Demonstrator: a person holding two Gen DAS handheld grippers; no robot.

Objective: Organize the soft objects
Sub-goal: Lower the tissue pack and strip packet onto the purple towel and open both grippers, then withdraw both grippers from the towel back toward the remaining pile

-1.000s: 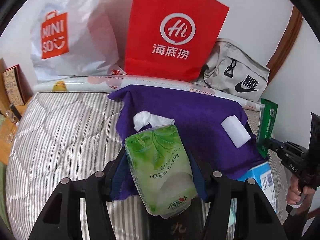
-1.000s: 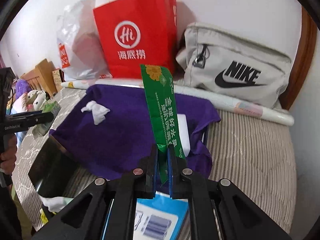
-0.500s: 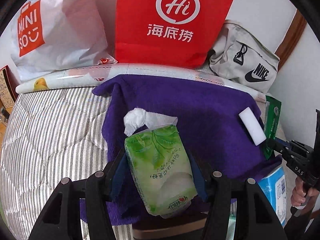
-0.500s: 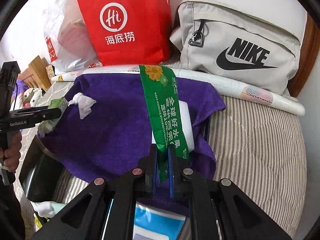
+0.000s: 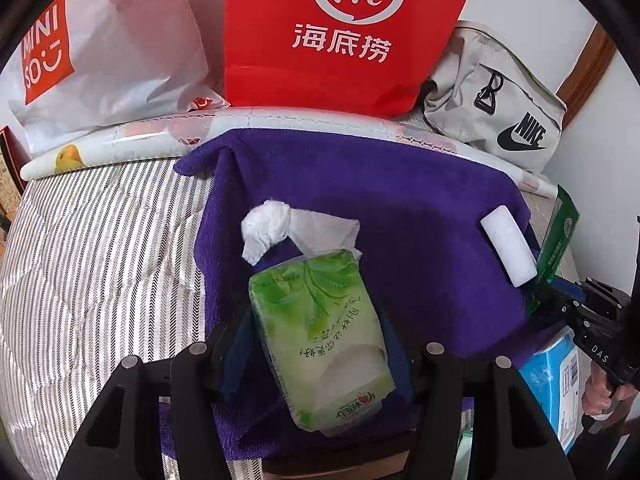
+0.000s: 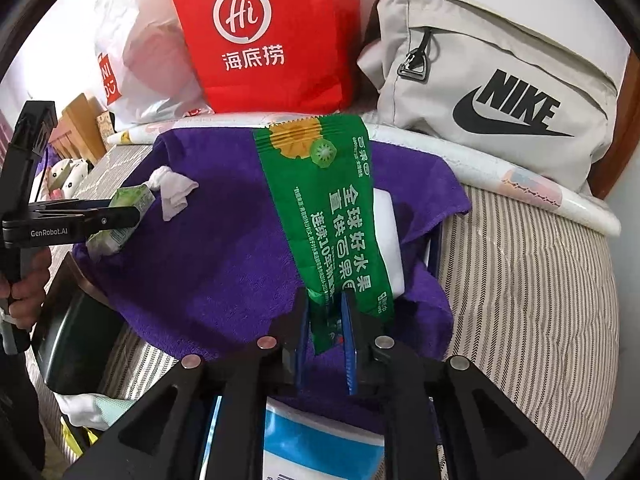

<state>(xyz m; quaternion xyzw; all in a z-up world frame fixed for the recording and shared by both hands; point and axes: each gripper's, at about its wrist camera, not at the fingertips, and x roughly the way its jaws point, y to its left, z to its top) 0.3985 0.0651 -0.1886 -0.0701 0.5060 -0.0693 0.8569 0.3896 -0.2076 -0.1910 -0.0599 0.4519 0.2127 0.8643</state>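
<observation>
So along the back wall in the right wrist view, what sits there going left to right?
White Miniso bag → red paper bag → grey Nike bag.

Black jaws, blue pads (image 6: 347,344); silver screws (image 6: 265,343)

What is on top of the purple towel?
On the purple towel lie a white sponge block and a crumpled tissue. What is under it stays hidden.

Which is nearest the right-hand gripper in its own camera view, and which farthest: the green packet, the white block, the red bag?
1. Green packet: between the opening jaws of the right gripper.
2. White block: just behind, on the purple towel.
3. Red bag: farthest, at the wall.
</observation>
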